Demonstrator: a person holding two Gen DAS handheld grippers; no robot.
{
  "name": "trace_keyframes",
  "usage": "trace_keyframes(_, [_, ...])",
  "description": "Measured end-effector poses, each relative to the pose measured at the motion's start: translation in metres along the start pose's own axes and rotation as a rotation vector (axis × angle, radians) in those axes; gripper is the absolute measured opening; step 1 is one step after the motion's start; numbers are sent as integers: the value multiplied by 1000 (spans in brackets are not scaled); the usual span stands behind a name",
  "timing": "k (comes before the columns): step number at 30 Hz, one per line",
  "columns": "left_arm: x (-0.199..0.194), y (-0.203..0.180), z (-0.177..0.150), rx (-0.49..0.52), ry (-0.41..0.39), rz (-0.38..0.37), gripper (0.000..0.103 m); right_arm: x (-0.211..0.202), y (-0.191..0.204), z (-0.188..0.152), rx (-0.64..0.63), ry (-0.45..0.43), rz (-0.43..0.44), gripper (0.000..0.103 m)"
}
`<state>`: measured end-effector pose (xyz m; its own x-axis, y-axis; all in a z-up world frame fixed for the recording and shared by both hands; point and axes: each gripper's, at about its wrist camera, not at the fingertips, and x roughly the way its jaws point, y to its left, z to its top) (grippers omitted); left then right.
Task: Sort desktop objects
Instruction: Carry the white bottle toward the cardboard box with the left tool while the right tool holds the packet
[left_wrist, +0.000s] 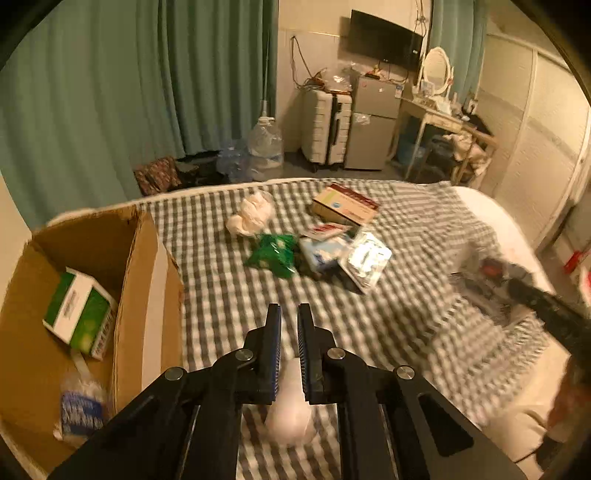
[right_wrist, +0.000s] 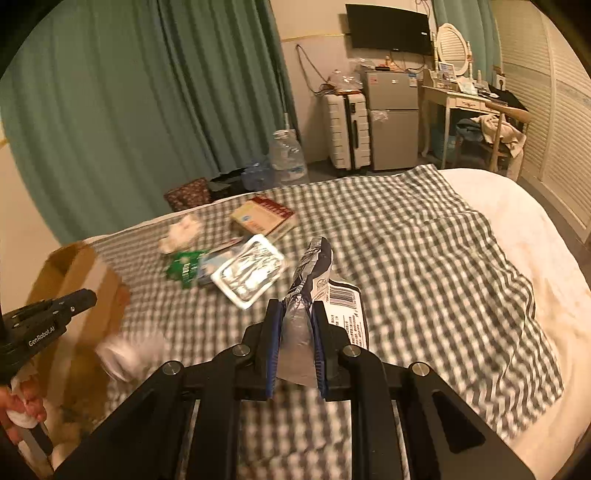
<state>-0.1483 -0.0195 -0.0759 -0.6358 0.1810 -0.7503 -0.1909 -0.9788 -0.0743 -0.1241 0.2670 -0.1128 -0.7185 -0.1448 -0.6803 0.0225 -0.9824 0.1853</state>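
Note:
My right gripper (right_wrist: 295, 317) is shut on a silver and dark snack bag (right_wrist: 314, 273) and holds it up above the checked bedspread (right_wrist: 424, 258). My left gripper (left_wrist: 289, 314) has its jaws a little apart and nothing is pinched between the tips; a white roundish object (left_wrist: 288, 413) shows blurred below it, and also in the right wrist view (right_wrist: 122, 354). A pile lies mid-bed: a white crumpled cloth (left_wrist: 251, 214), a green packet (left_wrist: 273, 254), a foil tray (left_wrist: 367, 258), a flat box (left_wrist: 343, 205). A cardboard box (left_wrist: 140, 295) stands to the left.
Inside the cardboard box lie a green and white carton (left_wrist: 79, 310) and a plastic bottle (left_wrist: 79, 406). Beyond the bed are water jugs (left_wrist: 264, 144), a suitcase (left_wrist: 327, 127), a small fridge (left_wrist: 373, 122) and a dressing table (left_wrist: 439, 114). Teal curtains hang behind.

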Motion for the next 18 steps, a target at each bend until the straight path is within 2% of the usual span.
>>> trace_keyframes(2, [-6, 1, -9, -12, 15, -32, 11, -13, 10, -4, -13, -4, 22, 16])
trace_keyframes(4, [-5, 0, -21, 2, 38, -43, 19, -24, 20, -8, -39, -15, 26, 16])
trace_keyframes(5, [-3, -1, -30, 10, 47, -33, 32, -28, 23, -9, -51, -20, 25, 16])
trace_keyframes(6, [-1, 0, -35, 11, 51, -27, 49, -31, 26, -12, -59, -23, 26, 16])
trace_keyframes(9, [13, -3, -63, -8, 88, -14, 55, -32, 30, -19, -70, -13, 31, 16])
trace_keyframes(12, [30, 1, -85, -82, 144, -35, 63, -26, 30, -22, -74, 10, 30, 16])
trace_keyframes(16, [47, 4, -111, -149, 196, -24, 63, -19, 28, -26, -75, 27, 30, 16])
trace_keyframes(17, [51, 4, -115, -158, 219, -13, 60, -18, 27, -27, -71, 34, 32, 16])
trace_keyframes(18, [54, 5, -115, -164, 230, -3, 39, -17, 26, -28, -66, 39, 32, 16])
